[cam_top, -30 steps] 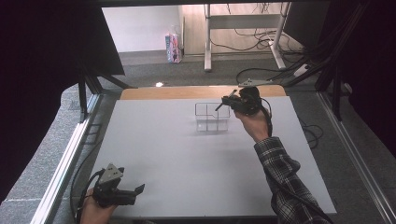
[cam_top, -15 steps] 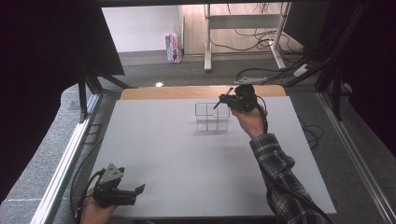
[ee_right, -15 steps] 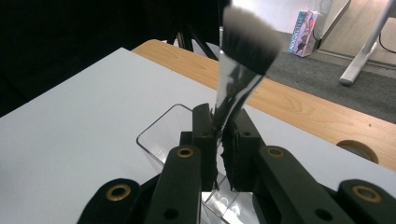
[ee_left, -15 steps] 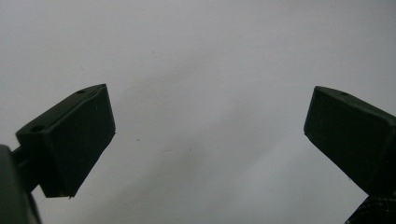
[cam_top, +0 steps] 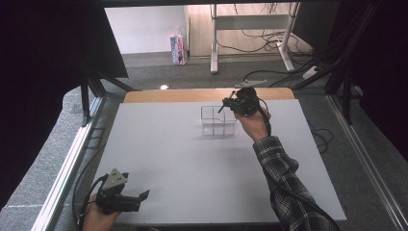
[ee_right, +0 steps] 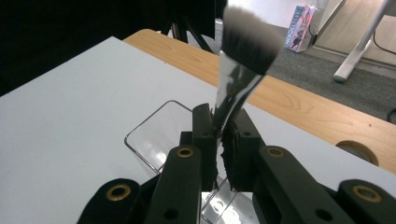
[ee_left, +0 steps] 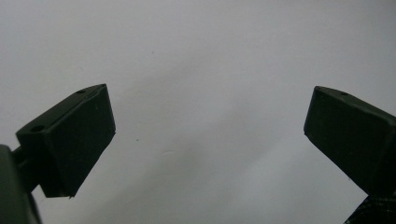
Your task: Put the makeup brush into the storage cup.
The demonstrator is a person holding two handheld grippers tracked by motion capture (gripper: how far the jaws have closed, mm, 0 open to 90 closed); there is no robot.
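My right gripper (ee_right: 220, 130) is shut on the silver ferrule of a flat makeup brush (ee_right: 243, 42), whose dark, white-tipped bristles point up and away. In the high view the right gripper (cam_top: 225, 106) hovers over the right back corner of a clear acrylic organizer (cam_top: 215, 123) that stands at the far middle of the white table (cam_top: 183, 159). One open compartment of the organizer (ee_right: 156, 130) lies just beyond the jaws. At the front left corner of the table, my left gripper (cam_top: 143, 195) rests open; its jaws (ee_left: 208, 126) stand wide apart over bare white surface.
A wooden strip (cam_top: 192, 95) borders the table's far edge. Beyond it on the floor stand a pink carton (cam_top: 178, 48), white desk legs (cam_top: 214, 43) and loose cables (cam_top: 269, 72). Metal rails run along both sides of the table.
My right gripper, still holding the brush, has drifted slightly left toward the organizer. The left gripper has stayed where it was.
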